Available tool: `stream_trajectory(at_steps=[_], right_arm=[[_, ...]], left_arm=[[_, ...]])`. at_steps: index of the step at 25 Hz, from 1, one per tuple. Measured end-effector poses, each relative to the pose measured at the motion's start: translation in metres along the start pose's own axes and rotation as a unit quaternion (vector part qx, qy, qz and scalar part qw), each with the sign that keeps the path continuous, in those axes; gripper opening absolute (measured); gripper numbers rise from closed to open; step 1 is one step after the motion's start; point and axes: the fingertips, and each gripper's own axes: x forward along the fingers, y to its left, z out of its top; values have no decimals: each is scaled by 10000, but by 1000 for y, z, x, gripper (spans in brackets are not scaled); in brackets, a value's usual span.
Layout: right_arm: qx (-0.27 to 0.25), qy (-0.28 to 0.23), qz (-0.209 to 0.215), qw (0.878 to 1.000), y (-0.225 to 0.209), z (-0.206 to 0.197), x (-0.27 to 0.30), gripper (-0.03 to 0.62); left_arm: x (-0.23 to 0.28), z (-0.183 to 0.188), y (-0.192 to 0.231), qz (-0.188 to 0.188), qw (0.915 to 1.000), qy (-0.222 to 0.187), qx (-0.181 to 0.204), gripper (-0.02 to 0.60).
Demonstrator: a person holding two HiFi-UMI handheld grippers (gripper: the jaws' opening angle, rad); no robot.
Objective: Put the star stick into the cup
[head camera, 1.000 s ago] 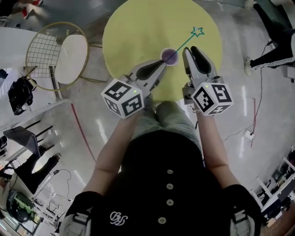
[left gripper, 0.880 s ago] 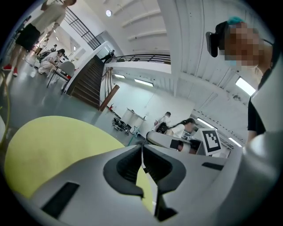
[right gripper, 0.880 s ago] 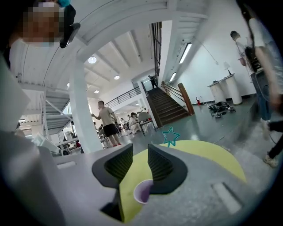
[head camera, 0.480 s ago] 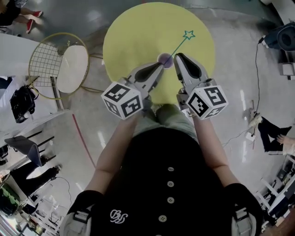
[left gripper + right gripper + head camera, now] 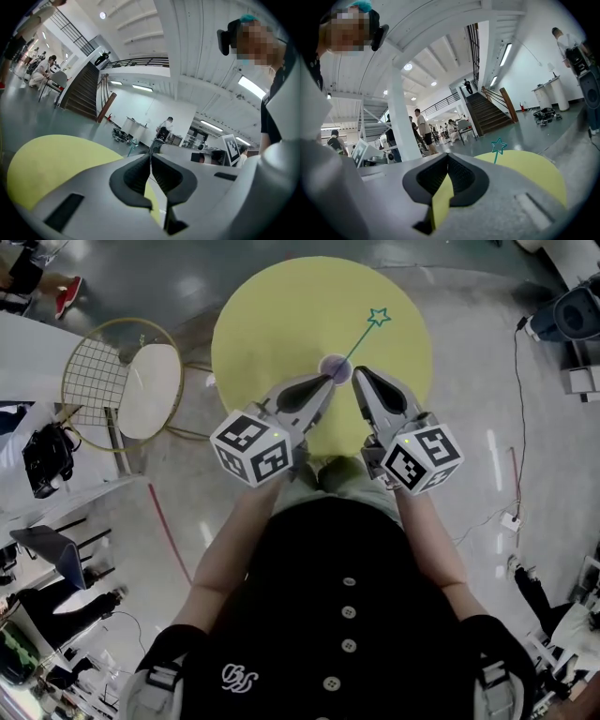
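Cup (image 5: 334, 366) on table (image 5: 272, 315) holds star stick (image 5: 362, 333); left claw (image 5: 326, 381), right claw (image 5: 357, 373) clenched empty beside.

It was a large open workshop hall: polished grey floor (image 5: 169, 268), staircase (image 5: 491, 111) at two o'clock, mezzanine railing (image 5: 140, 61), strip lights (image 5: 505, 54) overhead.

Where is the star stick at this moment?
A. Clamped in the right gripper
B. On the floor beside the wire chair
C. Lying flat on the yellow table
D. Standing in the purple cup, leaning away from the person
D: in the head view the star stick rises at a slant out of the cup on the yellow table, while the right gripper is shut on nothing beside the cup.
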Motion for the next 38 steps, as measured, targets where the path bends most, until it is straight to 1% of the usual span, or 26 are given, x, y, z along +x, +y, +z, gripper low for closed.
stream_trajectory(at_steps=[4,11,16,28,33,38], right_arm=[[-71,108,-41,9999,1,-3,-7,3],[-61,263,-53,9996,3,-16,-13,3],[-46,352,-72,9993,2,-21,-17,3],[-101,479,-17,9988,7,-28,-19,3],[-268,488,-39,9984,9,-27,-18,3],[-323,584,-33,9978,9,-29,-17,3]], left_arm=[[0,2,-6,-98,9999,-39,21,21],[-3,-5,-10,-104,9999,20,-27,21],[-3,-11,-11,-89,9998,60,-173,21],[-9,-15,-12,-56,9998,84,-183,21],[-10,-16,-11,-32,9998,80,-200,21],[-8,-18,-11,-46,9997,133,-211,20]])
